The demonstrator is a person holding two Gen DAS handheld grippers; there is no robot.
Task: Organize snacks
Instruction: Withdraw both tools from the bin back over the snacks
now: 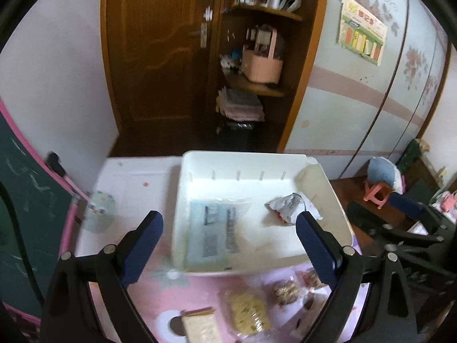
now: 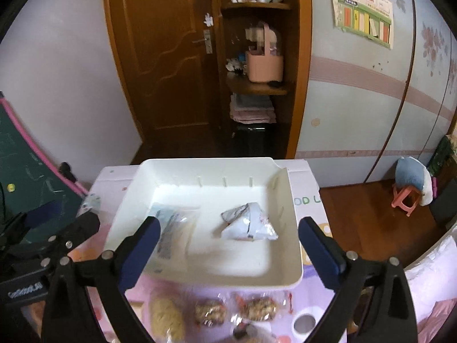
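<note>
A white plastic bin (image 1: 242, 161) (image 2: 294, 200) stands on a pink and white table. In it lie a flat clear packet with a blue label (image 1: 214, 228) (image 2: 174, 228) at the left and a crumpled white snack bag (image 1: 291, 204) (image 2: 248, 223) at the right. In front of the bin lie several loose wrapped snacks: a yellow noodle pack (image 1: 248, 314) (image 2: 165, 317), a cracker pack (image 1: 200, 325) and brown nut bars (image 1: 285, 291) (image 2: 260, 308). My left gripper (image 1: 228, 245) is open and empty above the bin's near edge. My right gripper (image 2: 228, 251) is open and empty there too.
A pale green patterned cup (image 1: 98, 211) stands on the table left of the bin. A green chalkboard with a pink frame (image 1: 25, 200) is at the far left. A wooden door, shelves and a wardrobe are behind. A pink stool (image 2: 405, 197) stands on the floor at the right.
</note>
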